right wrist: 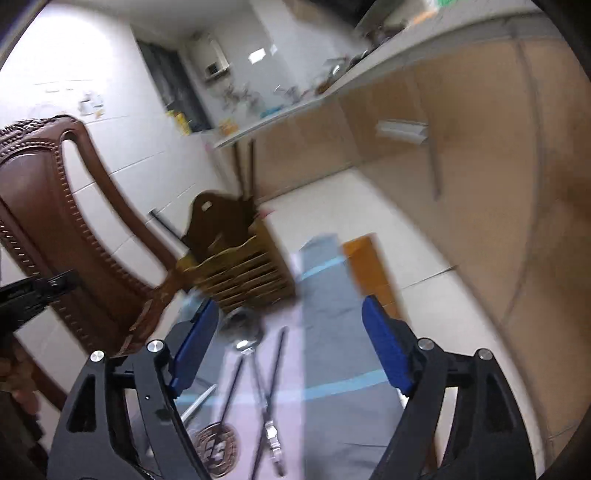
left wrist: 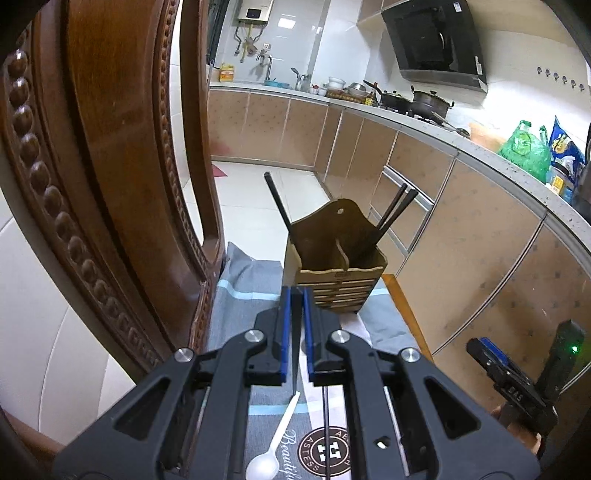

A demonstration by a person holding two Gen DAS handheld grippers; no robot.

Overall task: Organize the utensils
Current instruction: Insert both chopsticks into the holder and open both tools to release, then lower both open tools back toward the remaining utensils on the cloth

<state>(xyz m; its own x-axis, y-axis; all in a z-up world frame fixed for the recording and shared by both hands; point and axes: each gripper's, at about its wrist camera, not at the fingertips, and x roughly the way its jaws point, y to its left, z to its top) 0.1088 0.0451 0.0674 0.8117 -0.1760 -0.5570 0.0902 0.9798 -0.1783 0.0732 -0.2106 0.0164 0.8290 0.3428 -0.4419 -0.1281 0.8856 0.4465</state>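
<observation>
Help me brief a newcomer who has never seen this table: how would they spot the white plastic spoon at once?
Start at the wooden utensil holder standing on the grey cloth. Come back along the cloth toward the left gripper; the white plastic spoon lies beneath it. It is the only white utensil, beside a thin black chopstick.

A home kitchen: range hood (left wrist: 436,40) upper right, pots (left wrist: 413,100) on the counter (left wrist: 424,129), cabinets (left wrist: 280,129), water heater (left wrist: 255,11) at top.

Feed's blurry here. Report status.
Left gripper shut, empty. Right gripper open, empty. Holder has three chopsticks. Spoon on cloth. Nothing blocking.
</observation>
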